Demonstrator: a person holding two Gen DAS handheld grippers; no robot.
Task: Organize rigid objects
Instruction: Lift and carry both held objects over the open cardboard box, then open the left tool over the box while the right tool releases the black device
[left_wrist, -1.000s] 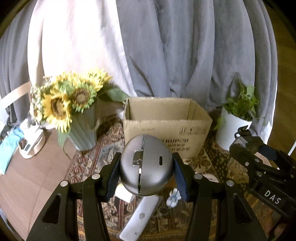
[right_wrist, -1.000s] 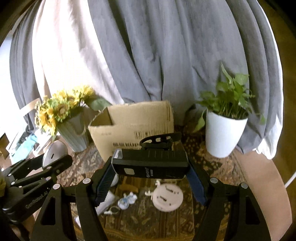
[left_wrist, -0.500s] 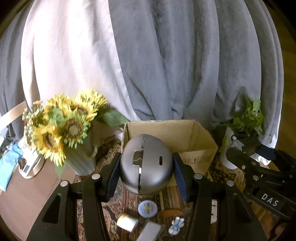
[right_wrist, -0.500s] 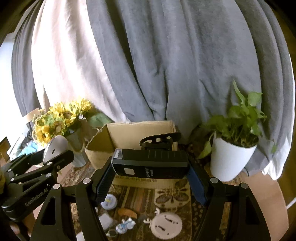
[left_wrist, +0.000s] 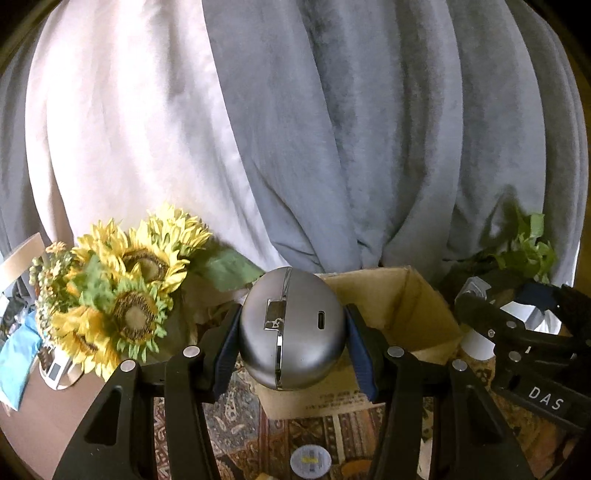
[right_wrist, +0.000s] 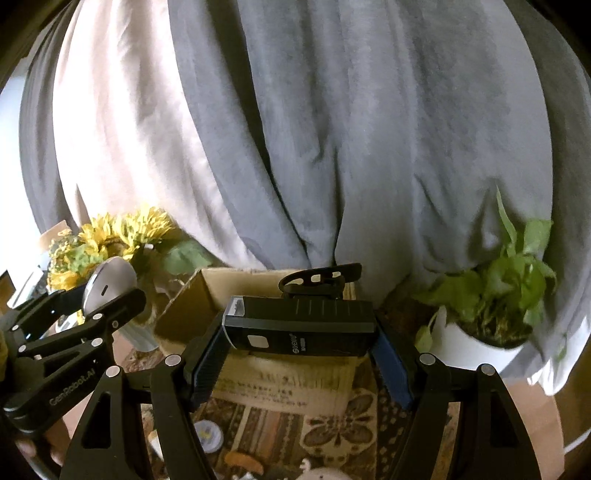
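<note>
A smooth, egg-shaped silver-grey metal device, with a thin chrome seam down its face and a small slot-shaped port, is clamped between the blue-padded fingers of the left gripper, held in the air in front of an open brown cardboard box. In the right wrist view, a rectangular black plastic bike light with a clear lens at its left end, a pale square button and a black rubber strap mount on top is clamped lengthwise between the pads of the right gripper, also held in the air before the same box. Both grippers appear side by side, each visible at the edge of the other's view. The box stands on a bench covered by a patterned brown cloth, where a small round white disc and other small items lie near the lower edge, too blurred to tell apart. Left of the box stands a bunch of yellow artificial sunflowers in a ribbed pale vase. Right of the box stands a leafy green plant in a white pot. Grey and white draped curtains fill the background.
</note>
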